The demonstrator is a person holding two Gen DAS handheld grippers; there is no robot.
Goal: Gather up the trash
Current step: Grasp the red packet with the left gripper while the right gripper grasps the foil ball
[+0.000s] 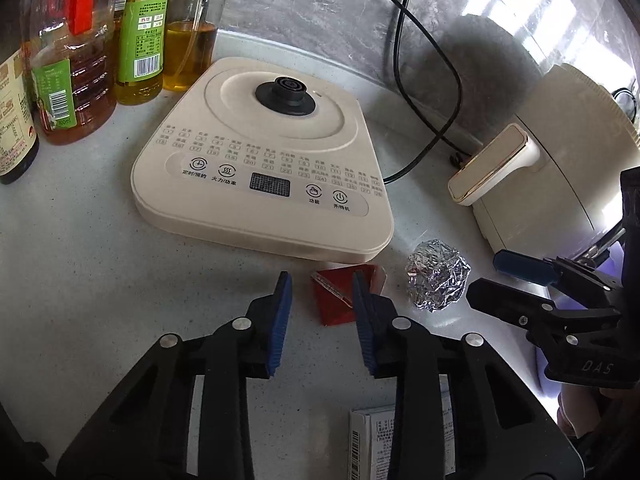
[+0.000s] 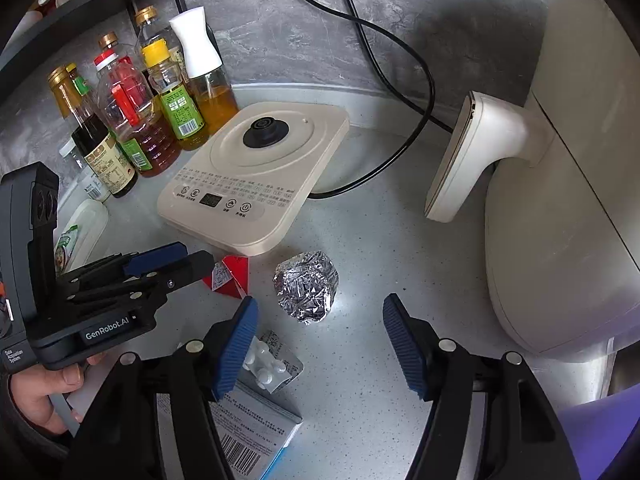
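Both grippers hung over the trash on the grey counter, neither holding anything.

The left gripper (image 1: 322,292) stood with its jaws partly apart over a red wrapper (image 1: 340,300); its right pad overlapped the wrapper in view, but no pinch showed, and whether it touched I cannot tell. The right gripper (image 2: 320,316) was spread wide and empty, just short of a crumpled foil ball (image 2: 307,286) that lay on the counter (image 2: 380,240) just beside the wrapper. Nearer the right gripper's left finger lay a blister pack of white pills (image 2: 272,364) on a printed box (image 2: 256,428). Behind the trash sat a cream kettle base (image 1: 260,164), with oil bottles (image 1: 140,40) beyond it and a cream appliance (image 2: 560,200) to the right.
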